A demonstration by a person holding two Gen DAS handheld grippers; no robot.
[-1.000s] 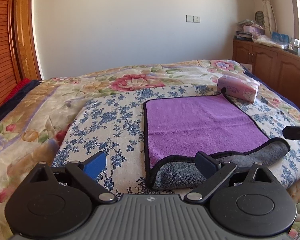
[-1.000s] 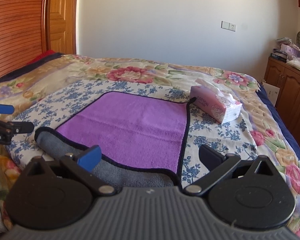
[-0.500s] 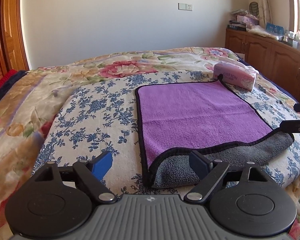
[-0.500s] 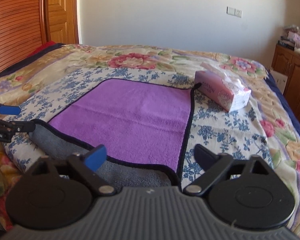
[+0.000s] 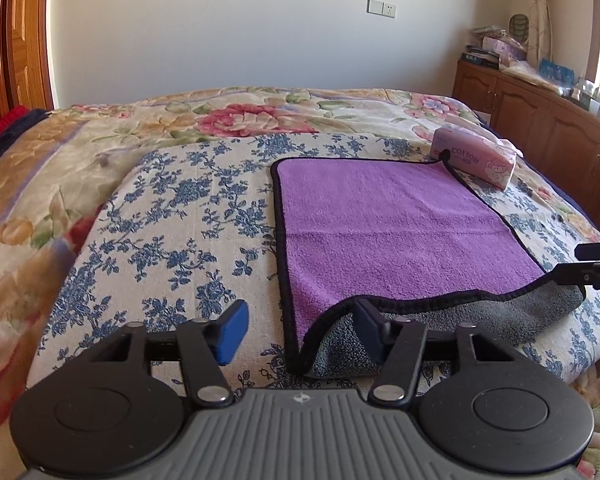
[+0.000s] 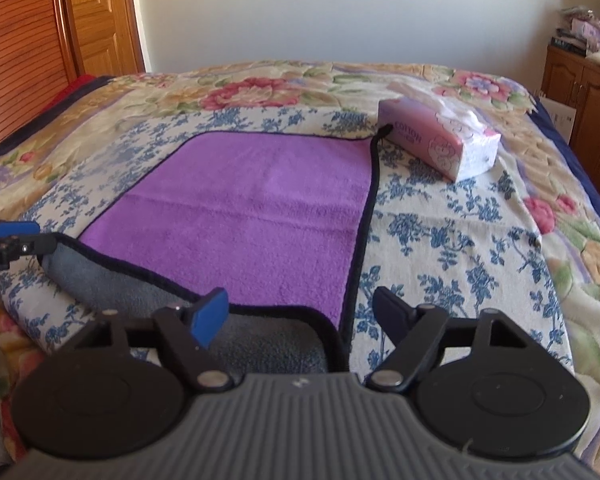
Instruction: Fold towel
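My left gripper (image 5: 300, 330) stands wide open with nothing between its fingers; the near left corner of the towel (image 5: 388, 224) lies just ahead of it, by the right finger. My right gripper (image 6: 300, 312) is open just as wide and holds nothing, the towel's near right corner lying ahead between its fingers. The towel is spread purple side up on the bed (image 5: 172, 216), its near edge turned back to show the grey underside. Beyond the towel's far right corner, touching it, sits a pink tissue pack (image 6: 440, 142). Further right of both grippers stands a wooden cabinet (image 5: 540, 120).
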